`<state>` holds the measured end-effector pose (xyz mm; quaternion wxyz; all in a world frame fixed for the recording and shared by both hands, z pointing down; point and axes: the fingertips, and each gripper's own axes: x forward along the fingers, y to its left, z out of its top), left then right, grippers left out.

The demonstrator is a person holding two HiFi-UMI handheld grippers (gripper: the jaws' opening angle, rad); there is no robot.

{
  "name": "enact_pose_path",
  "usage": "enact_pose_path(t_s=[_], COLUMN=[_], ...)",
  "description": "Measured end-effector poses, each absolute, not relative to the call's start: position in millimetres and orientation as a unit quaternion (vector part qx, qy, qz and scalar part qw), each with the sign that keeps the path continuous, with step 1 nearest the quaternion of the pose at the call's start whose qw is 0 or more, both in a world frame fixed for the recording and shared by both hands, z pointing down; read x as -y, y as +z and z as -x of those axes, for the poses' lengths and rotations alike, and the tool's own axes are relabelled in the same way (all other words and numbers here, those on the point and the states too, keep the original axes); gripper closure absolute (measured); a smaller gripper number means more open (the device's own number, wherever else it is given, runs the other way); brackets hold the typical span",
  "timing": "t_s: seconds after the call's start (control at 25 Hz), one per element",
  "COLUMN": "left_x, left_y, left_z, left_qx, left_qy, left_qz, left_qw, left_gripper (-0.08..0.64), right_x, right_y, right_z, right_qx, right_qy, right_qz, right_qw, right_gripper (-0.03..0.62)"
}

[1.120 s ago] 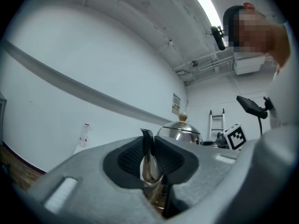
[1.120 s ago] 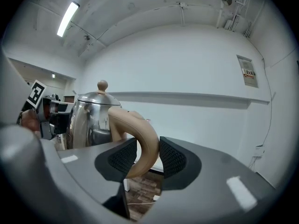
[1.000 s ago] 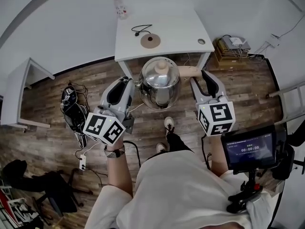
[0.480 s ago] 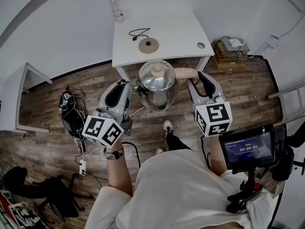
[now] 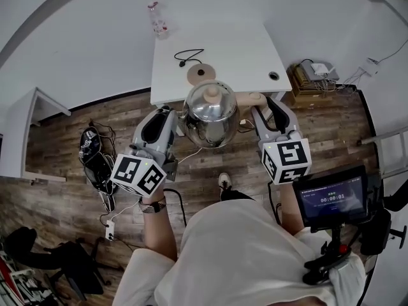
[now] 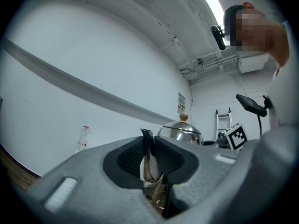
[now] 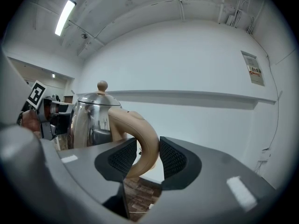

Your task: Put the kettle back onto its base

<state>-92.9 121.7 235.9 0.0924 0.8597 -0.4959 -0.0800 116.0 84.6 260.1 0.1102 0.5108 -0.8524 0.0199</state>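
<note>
Your kettle (image 5: 210, 113) hung in the air at the desk's (image 5: 248, 50) near edge, covering the near rim of its base (image 5: 199, 73). Left gripper (image 5: 173, 118) fingers pinched the spout (image 6: 148, 160). Right gripper (image 5: 258, 112) fingers clamped the tan handle (image 7: 140, 141). Cord (image 5: 183, 62) and bottle (image 5: 158, 21) sat beyond the base.

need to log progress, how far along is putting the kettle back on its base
Done: the kettle is picked up, with the right gripper shut on its handle and the left gripper shut on its spout.
In hand: it hangs in the air at the near edge of the white table.
Left: the round base sits bare beyond it, so the kettle must be set there and released.
</note>
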Motion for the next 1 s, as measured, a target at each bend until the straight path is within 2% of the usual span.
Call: enact_pose_path(t_s=[0.64, 0.88, 1.0], left_x=[-130, 8, 13], left_y=[218, 239, 241], left_z=[105, 84, 84], left_qx=[0.509, 0.519, 0.52], left_qy=[-0.101, -0.081, -0.082], left_qz=[-0.853, -0.846, -0.845], left_qw=[0.062, 0.091, 0.094], left_gripper=[0.485, 0.485, 0.485], right_x=[-87, 51, 57], right_y=[241, 265, 266], right_z=[-103, -123, -123], right_qx=[0.859, 0.863, 0.862], right_qy=[-0.009, 0.021, 0.021], right_qz=[-0.504, -0.493, -0.494], right_qw=[0.09, 0.11, 0.112], right_gripper=[0.44, 0.44, 0.44])
